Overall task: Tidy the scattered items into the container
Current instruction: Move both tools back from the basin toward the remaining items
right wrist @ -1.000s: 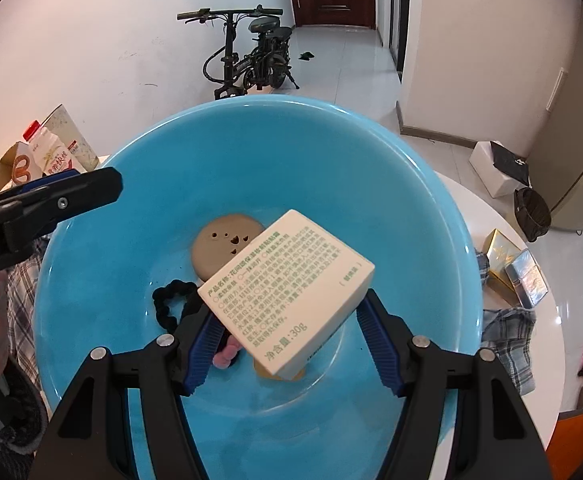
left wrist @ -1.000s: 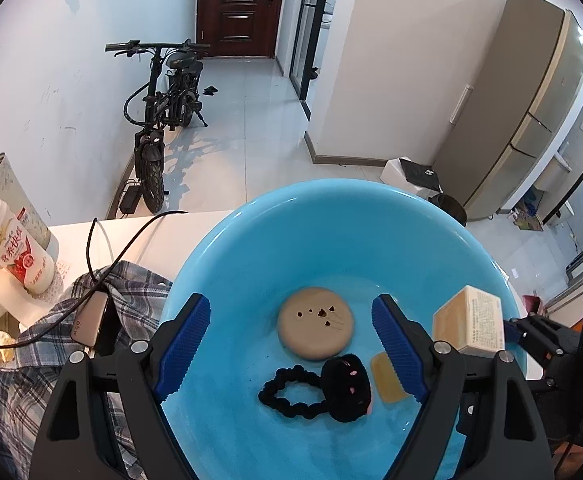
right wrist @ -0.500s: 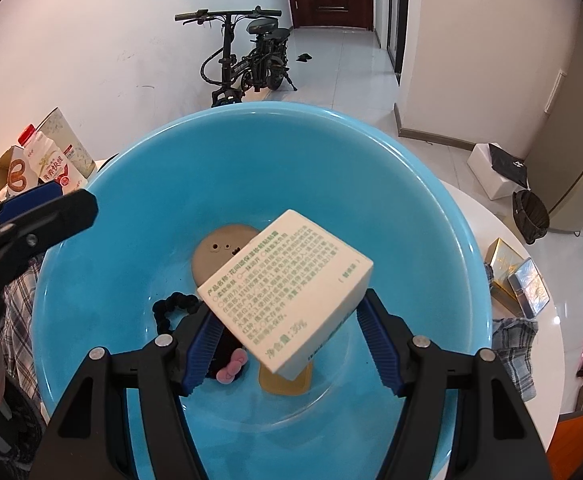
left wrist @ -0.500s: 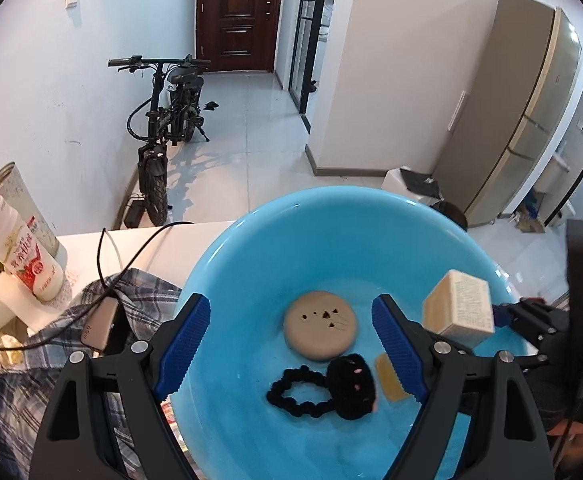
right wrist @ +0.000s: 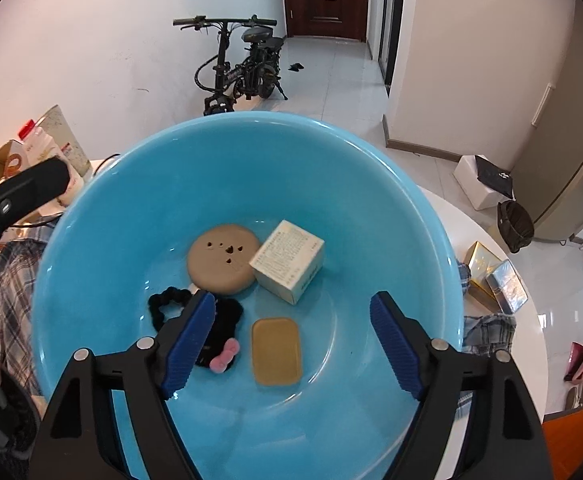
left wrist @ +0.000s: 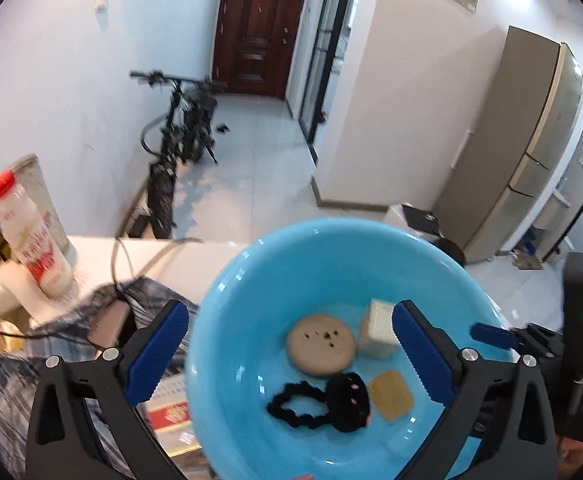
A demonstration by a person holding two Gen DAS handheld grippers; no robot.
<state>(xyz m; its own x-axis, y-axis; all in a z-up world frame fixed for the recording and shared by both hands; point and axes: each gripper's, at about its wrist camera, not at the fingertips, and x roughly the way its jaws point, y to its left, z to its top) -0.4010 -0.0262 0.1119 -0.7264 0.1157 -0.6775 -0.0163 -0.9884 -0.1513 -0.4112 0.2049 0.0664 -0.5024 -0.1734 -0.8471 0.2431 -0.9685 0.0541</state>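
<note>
Released since half a second ago, the small box point(left wrist: 377, 330) is now lying in the blue basin point(left wrist: 251, 276), touching the right edge of the round tan disc point(left wrist: 320, 344), while the left claw point(left wrist: 289, 354) is hanging with fingers apart and empty, straddling the basin's near left rim, with the box just inside its right finger. From the right wrist, the right claw point(right wrist: 291, 338) is standing wide apart and empty above the near floor of the basin point(right wrist: 131, 184), with the box point(right wrist: 288, 260) lying beyond its fingertips next to the disc point(right wrist: 223, 258), the black hair tie point(right wrist: 171, 304) partly behind its left finger and the amber bar point(right wrist: 276, 350) between the fingers; in my judgement, dipping either claw while leaving could be nudging the basin or hooking the hair tie back out.
</note>
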